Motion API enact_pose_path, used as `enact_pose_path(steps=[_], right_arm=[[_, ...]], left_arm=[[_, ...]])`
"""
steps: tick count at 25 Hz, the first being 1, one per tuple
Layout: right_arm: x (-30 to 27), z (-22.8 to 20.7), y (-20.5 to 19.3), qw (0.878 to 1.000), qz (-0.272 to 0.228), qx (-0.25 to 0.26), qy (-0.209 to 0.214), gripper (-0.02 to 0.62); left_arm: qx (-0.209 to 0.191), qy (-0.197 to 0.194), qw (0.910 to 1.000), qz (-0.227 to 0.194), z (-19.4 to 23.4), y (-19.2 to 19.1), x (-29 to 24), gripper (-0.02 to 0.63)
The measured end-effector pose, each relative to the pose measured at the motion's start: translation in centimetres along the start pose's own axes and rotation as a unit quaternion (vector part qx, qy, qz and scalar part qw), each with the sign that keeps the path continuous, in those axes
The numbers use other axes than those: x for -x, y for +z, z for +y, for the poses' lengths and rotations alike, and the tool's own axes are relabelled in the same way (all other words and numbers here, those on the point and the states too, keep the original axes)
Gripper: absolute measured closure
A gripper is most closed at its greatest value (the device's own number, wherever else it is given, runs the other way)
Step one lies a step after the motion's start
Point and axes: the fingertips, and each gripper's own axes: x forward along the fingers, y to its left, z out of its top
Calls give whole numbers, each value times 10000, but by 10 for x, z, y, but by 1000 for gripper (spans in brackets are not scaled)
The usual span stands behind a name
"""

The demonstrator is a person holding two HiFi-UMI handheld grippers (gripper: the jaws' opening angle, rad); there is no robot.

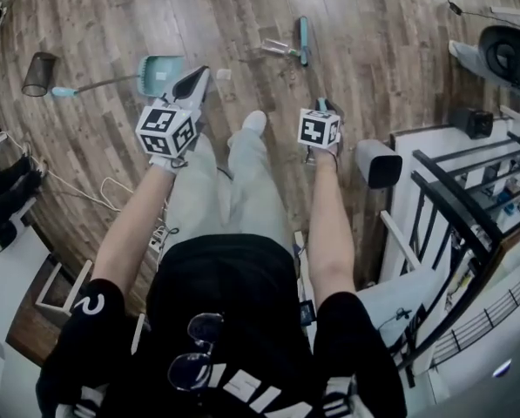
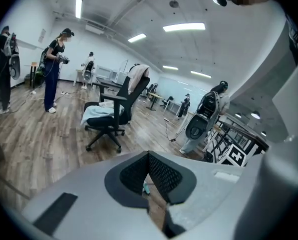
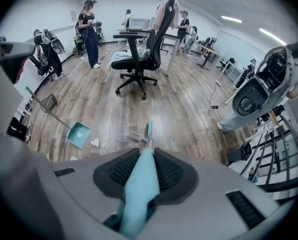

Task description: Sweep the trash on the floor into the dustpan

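A teal dustpan (image 1: 159,72) with a long handle lies on the wooden floor, just ahead of my left gripper (image 1: 192,81). That gripper's jaws are closed with nothing between them (image 2: 149,159). A small white scrap (image 1: 224,74) lies right of the pan. My right gripper (image 1: 322,105) is shut on the teal broom handle (image 3: 139,194). The broom head (image 1: 303,40) rests on the floor further ahead. In the right gripper view, the dustpan (image 3: 79,135) sits at the left with white scraps (image 3: 95,142) beside it, and the broom head (image 3: 148,130) is centred.
A mesh bin (image 1: 39,74) lies at the end of the dustpan's handle. A black office chair (image 3: 139,59) stands beyond the broom. Black railings (image 1: 469,207) and a white machine (image 1: 503,55) fill the right side. Cables (image 1: 103,194) trail at left. Several people stand far off.
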Motion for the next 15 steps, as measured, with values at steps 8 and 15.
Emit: enact_pose_path(steps=[8, 15], right_arm=[[0, 57, 32, 9997, -70, 223, 98, 512], [2, 112, 51, 9970, -162, 717, 221, 512]], left_arm=[[248, 385, 9989, -74, 66, -9, 38, 607], [427, 741, 9963, -121, 115, -20, 72, 607]])
